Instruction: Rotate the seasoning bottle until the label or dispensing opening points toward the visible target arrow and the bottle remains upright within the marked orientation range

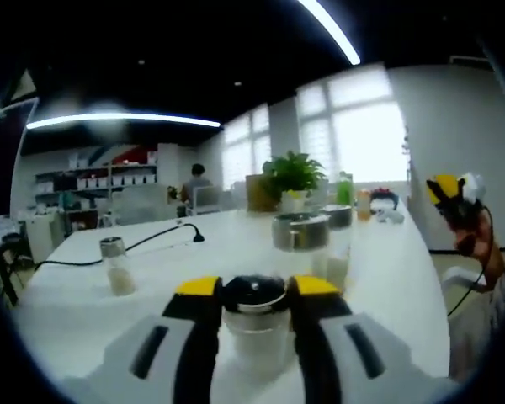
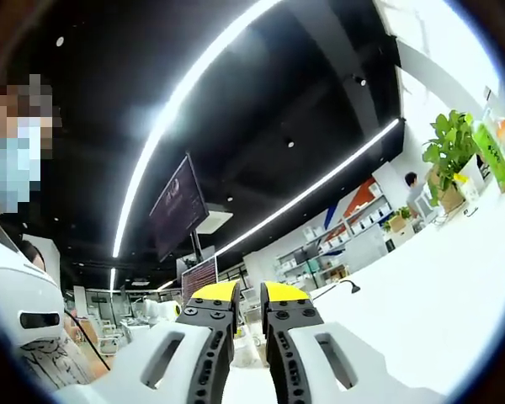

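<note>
Two yellow-tipped jaws of the left gripper (image 1: pixel 254 290) close on a clear glass seasoning bottle with a black cap (image 1: pixel 254 313), pressing its sides just under the cap; the bottle stands upright on the white table (image 1: pixel 387 278). The right gripper (image 1: pixel 451 195) is raised off to the side above the table edge (a person's hand (image 1: pixel 486 244) holds it). In the right gripper view it tilts upward toward the dark ceiling, its jaws (image 2: pixel 240 305) a narrow gap apart with nothing between them. A second small glass shaker with a metal cap (image 1: pixel 115 265) stands well apart.
</note>
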The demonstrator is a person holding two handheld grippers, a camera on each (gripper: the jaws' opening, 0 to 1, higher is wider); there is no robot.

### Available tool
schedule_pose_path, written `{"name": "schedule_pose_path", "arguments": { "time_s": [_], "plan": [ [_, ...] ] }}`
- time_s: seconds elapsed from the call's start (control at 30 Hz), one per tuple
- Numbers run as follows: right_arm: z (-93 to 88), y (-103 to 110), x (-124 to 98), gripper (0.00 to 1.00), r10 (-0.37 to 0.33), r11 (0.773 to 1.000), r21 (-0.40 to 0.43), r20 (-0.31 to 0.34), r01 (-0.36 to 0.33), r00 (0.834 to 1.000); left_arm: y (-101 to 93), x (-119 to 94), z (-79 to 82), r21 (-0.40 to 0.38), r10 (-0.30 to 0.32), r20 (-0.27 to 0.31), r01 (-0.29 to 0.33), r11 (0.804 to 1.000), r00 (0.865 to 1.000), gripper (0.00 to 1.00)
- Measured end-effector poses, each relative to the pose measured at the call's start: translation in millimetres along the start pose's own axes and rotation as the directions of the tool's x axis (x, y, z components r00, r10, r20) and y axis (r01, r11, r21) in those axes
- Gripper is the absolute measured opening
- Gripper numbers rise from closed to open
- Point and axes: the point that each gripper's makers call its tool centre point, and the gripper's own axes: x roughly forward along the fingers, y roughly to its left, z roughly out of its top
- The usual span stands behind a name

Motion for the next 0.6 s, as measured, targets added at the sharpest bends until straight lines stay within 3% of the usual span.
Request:
{"name": "schedule_pose_path", "arguments": {
  "time_s": [0.2, 0.27, 0.33, 0.47, 0.6],
  "plan": [
    [4.9, -1, 0, 0.08, 0.007, 1.0, 0.0, 0.003, -0.007, 1.0, 0.4, 1, -0.3, 0.002, -0.036, -0.002, 0.036, 0.999, 0.999, 0.33],
    [8.1, -5, 3, 0.08, -0.022, 1.0, 0.013, 0.009, 0.022, 1.0, 1.3, 1, -0.8, 0.0, -0.062, -0.019, 0.062, 0.998, 0.998, 0.33],
    [13.5, 4, 5, 0.08, -0.002, 1.0, 0.015, 0.034, 0.001, 0.999, 1.5, 0, -2.0, -0.003, -0.094, -0.049, 0.094, 0.996, 0.994, 0.33],
    [3.9, 17, 7, 0.08, 0.024, 0.999, -0.027, -0.014, -0.024, 1.0, 1.4, 1, -2.8, 0.008, -0.137, -0.074, 0.138, 0.99, 0.988, 0.33],
    [0.1, 13, 3, 0.08, 0.021, 1.0, 0.004, -0.011, -0.021, 1.0, -0.5, 2, -3.8, 0.012, -0.165, -0.088, 0.167, 0.986, 0.982, 0.33]
  ]
}}
